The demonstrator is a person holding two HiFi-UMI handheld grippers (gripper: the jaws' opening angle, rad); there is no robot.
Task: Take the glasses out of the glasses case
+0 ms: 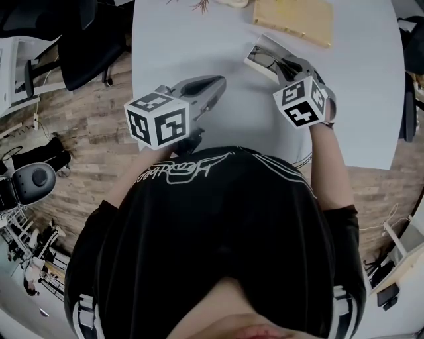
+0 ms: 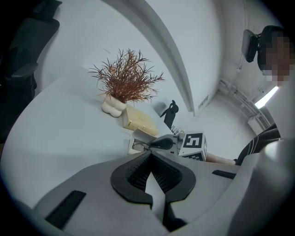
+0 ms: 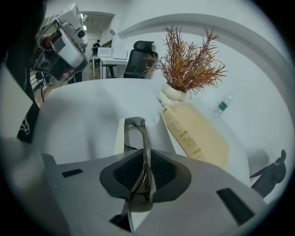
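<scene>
I read the right gripper [image 3: 145, 156] shell as matt grey plastic, its pads [image 3: 166, 170] black and ribbed. The glasses [image 3: 144, 138] look thin-framed and glossy. The table [image 1: 199, 40] is smooth matt white, the far box [image 1: 293, 18] pale wood.

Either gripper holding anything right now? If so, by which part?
Right gripper pinches the glasses by the frame's near end. Left gripper is shut, holding nothing.

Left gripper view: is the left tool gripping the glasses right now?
No, the left tool has nothing between its jaws; the glasses are pinched in the right tool.
</scene>
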